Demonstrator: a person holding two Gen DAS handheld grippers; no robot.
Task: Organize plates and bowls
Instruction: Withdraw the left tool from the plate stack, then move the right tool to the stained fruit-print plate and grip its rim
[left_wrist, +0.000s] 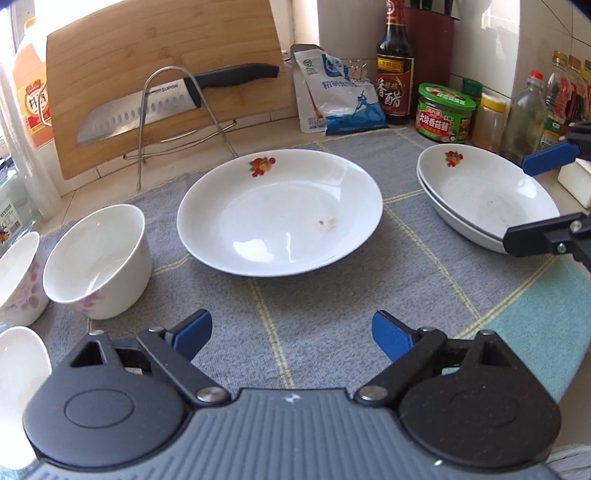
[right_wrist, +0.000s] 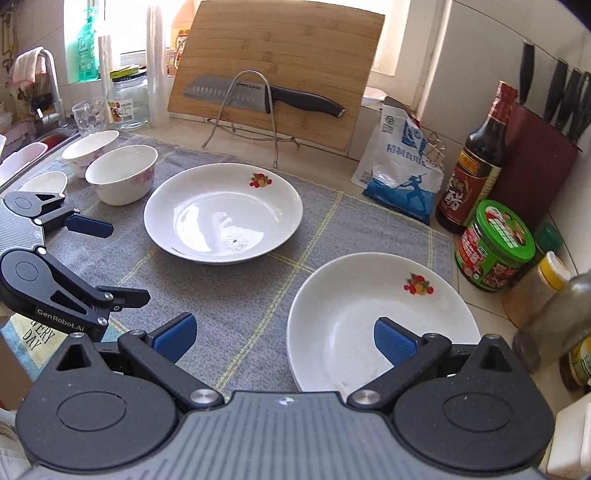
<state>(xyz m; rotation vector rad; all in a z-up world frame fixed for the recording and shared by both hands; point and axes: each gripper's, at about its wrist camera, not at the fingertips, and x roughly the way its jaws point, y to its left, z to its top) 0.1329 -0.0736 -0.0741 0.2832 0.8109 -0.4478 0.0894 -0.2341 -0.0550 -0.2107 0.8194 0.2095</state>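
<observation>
Left wrist view: the left gripper (left_wrist: 291, 338) hangs above the grey cloth (left_wrist: 325, 306), its blue pads spread apart with only cloth between them, gripping nothing. Ahead of it a white plate (left_wrist: 279, 212) with a fruit print lies on the cloth. To the right sit two stacked plates (left_wrist: 484, 192), one nested in the other. The right gripper (left_wrist: 532, 201) enters from the right edge, one finger over the far rim of the stack and one at its near rim; whether they touch the rims cannot be told here. At the left, two bowls (left_wrist: 98, 260) stand side by side, and part of a third white dish (left_wrist: 20, 373) shows at the lower left. Behind the cloth a cutting board (left_wrist: 162, 85) leans on the wall with a knife (left_wrist: 177, 101) in a wire rack in front of it. A salt bag (left_wrist: 336, 96), vinegar bottle (left_wrist: 394, 62) and green jar (left_wrist: 445, 112) stand at the back.

Right wrist view: the right gripper (right_wrist: 284, 341) is unclenched and holds nothing; its right pad hovers over the hollow of the stacked plates (right_wrist: 380, 321), its left pad over the cloth (right_wrist: 236, 295). The single plate (right_wrist: 223, 212) lies further off, apart from the stack. The left gripper (right_wrist: 122, 258) reaches in from the left, jaws apart, near that plate and not touching it. The bowls (right_wrist: 122, 173) stand beyond it.
</observation>
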